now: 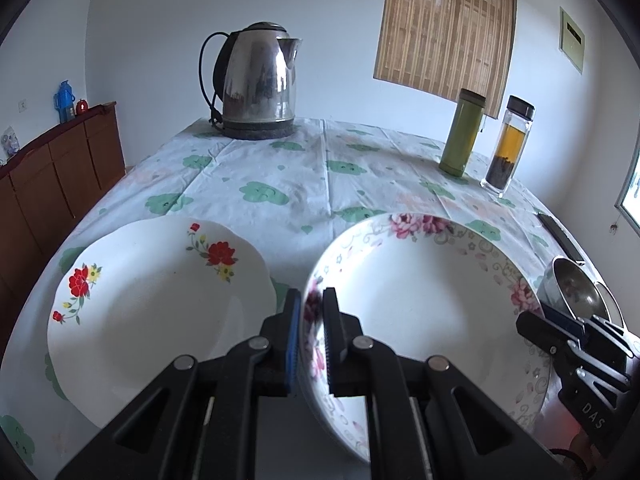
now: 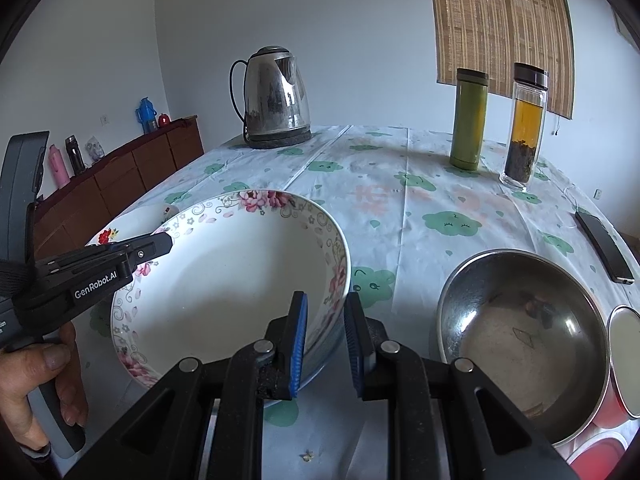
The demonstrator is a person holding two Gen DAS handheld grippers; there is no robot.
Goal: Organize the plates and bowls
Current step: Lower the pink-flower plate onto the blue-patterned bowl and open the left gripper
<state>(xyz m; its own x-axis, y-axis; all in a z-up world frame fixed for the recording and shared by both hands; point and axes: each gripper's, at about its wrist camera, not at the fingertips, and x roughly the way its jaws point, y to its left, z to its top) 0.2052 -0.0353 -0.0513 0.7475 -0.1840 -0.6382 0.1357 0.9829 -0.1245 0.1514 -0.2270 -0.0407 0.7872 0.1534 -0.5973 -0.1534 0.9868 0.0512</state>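
Step in hand: two-handed grasp of pink-flowered bowl (image 2: 224, 280), centre of table (image 1: 280, 176), between red-flowered plate (image 1: 156, 300) at left and steel bowl (image 2: 520, 344) at right.

Left gripper (image 1: 312, 320): jaws narrow, pinching bowl's left rim.

Right gripper (image 2: 326, 320): jaws part-open, straddling right rim, apparently not yet clamped.

Next, by judgement: close right jaws, lift level, set bowl onto plate or into steel bowl.
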